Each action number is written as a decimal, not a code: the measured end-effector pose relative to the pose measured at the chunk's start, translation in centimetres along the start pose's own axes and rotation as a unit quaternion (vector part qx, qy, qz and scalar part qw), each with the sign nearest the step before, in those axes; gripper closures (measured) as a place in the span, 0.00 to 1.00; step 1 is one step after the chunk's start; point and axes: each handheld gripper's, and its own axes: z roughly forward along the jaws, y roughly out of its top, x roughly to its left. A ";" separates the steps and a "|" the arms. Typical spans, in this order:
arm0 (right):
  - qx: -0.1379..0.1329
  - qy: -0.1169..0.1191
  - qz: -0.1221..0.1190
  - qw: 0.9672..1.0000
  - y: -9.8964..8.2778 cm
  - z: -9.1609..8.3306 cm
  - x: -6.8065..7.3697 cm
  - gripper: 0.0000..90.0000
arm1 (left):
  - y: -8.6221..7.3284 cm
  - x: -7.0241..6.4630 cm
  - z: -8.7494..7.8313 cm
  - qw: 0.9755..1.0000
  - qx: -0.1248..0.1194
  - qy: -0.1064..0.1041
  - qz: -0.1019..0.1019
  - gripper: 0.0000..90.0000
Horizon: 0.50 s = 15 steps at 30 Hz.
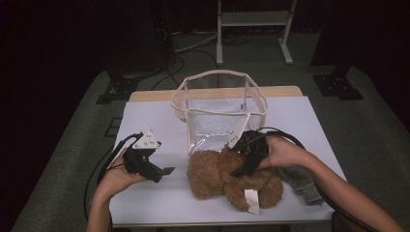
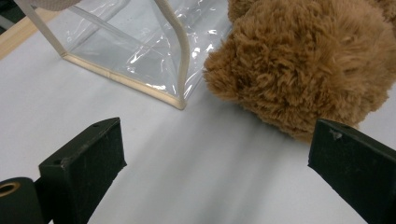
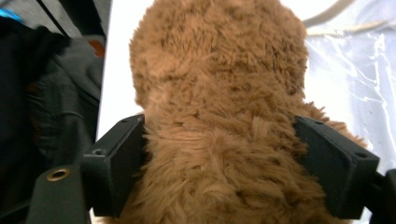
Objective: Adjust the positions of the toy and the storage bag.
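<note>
Straddling the brown plush bear that lies on the surface just before the clear bag, the right tool gapes wide; closing shallow may pinch only fur and slip. The left tool stands wide, empty.

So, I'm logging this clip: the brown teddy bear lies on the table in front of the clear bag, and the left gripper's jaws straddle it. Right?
Not quite: the right gripper straddles the teddy bear, as the right gripper view shows. The left gripper is beside it, open. The bear does lie in front of the clear bag.
</note>
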 end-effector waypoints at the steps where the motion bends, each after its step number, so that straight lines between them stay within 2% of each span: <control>1: 0.004 -0.002 0.003 1.000 -0.2 0.1 0.0 0.19 | 0.0 0.0 0.0 1.000 0.000 0.000 -0.001 0.03; 11: 0.017 0.002 0.026 1.000 -1.9 1.2 -0.3 0.16 | 0.0 0.0 0.2 1.000 0.003 -0.004 -0.001 0.03; 15: 0.017 0.001 0.023 1.000 -2.5 1.8 -0.3 0.16 | 0.0 0.0 0.2 1.000 0.004 -0.004 -0.001 0.03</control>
